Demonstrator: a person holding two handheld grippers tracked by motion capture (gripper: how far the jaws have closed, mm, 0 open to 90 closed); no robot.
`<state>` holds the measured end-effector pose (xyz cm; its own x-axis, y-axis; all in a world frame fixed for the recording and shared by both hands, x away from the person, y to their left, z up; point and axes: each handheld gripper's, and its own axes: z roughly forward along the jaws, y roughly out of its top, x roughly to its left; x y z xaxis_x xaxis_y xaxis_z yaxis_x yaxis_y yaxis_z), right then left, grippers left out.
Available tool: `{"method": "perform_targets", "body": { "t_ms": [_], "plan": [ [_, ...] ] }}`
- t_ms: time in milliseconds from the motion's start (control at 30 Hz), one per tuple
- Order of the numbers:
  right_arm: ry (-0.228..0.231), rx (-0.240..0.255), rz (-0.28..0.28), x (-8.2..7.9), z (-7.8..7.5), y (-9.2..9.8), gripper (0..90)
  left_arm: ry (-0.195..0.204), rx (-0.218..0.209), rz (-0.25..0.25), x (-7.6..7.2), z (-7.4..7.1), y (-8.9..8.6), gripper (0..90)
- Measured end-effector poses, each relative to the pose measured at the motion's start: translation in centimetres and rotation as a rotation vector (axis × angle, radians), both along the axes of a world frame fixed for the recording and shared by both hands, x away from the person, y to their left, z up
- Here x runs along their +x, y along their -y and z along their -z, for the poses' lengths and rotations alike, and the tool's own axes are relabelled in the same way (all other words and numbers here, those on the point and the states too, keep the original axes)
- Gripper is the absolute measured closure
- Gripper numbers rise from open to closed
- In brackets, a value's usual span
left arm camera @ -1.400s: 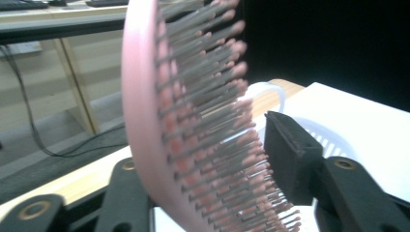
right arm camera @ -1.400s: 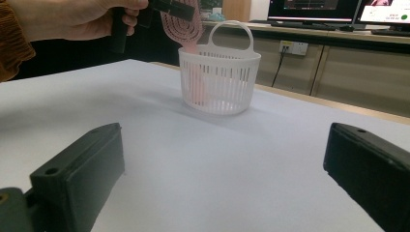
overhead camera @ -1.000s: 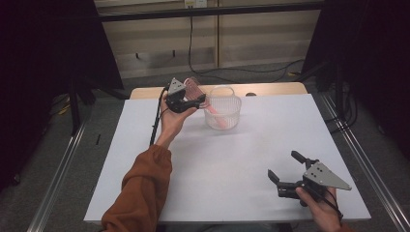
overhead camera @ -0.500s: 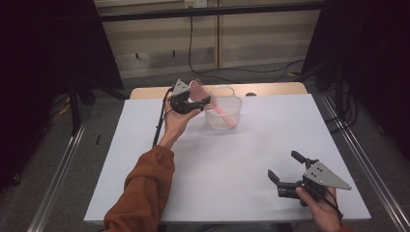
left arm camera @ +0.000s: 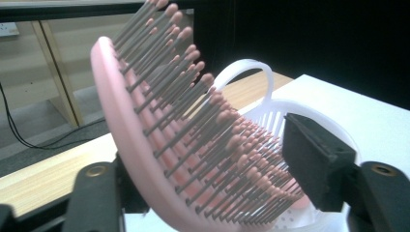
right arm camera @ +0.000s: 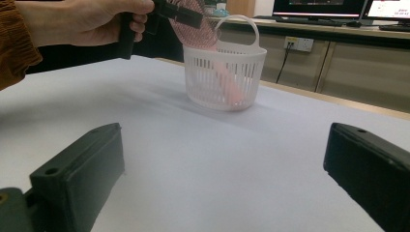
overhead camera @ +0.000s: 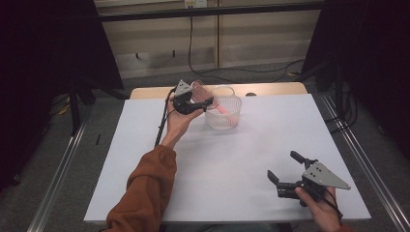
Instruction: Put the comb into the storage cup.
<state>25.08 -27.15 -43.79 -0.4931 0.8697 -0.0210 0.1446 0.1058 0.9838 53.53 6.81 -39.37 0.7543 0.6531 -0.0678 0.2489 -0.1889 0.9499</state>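
Hairbrush drop-off was almost done. Pink hairbrush [overhead camera: 209,98] stood handle-down inside the white basket [overhead camera: 228,119] at the far centre of the table [overhead camera: 145,159], head sticking up over the basket's left rim. Left gripper [overhead camera: 196,100] was at the brush head; its jaws had just been opening. In the left gripper view the brush back leaned on one jaw, while the other pad looked clear of the bristles [left arm camera: 212,140], so I'd call the pinch released. Right gripper [overhead camera: 286,175] sat idle at the near right, jaws spread, nothing between them. Left to do, I'd judge: back the left gripper off and check the brush settles without tipping the basket.
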Motion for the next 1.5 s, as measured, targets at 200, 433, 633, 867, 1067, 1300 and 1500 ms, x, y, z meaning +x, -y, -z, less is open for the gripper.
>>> {"method": "perform_targets", "body": {
  "t_ms": [200, 433, 633, 867, 1067, 1300, 1500],
  "plan": [
    [0.004, -0.002, 0.003, 0.0, 0.0, 0.0, 0.5, -0.008, 0.002, -0.007, 0.1, 0.2, -0.2, 22.8],
    [0.007, 0.001, 0.007, 0.0, -0.1, 0.0, 0.5, 0.009, -0.023, -0.033, -0.1, -0.3, -0.1, 7.7],
    [0.008, 0.002, 0.009, 0.0, -0.1, 0.0, 0.5, -0.001, -0.054, -0.036, -0.1, -0.4, -0.6, 3.4],
    [0.016, -0.002, 0.016, -0.1, -0.1, 0.1, 0.5, 0.011, -0.051, -0.034, -0.4, -0.3, -1.0, 2.0],
    [0.03, 0.002, 0.041, 0.0, -0.2, 0.4, 0.5, 0.036, -0.055, -0.028, -0.8, -0.5, -1.6, 3.9],
    [0.038, 0.007, 0.056, 0.0, -0.3, 0.5, 0.4, 0.056, -0.067, -0.03, -1.4, -1.0, -2.2, 3.5],
    [0.039, 0.01, 0.059, 0.1, -0.2, 0.5, 0.4, 0.069, -0.084, -0.043, -1.5, -1.1, -2.9, 1.3]
  ]
}}
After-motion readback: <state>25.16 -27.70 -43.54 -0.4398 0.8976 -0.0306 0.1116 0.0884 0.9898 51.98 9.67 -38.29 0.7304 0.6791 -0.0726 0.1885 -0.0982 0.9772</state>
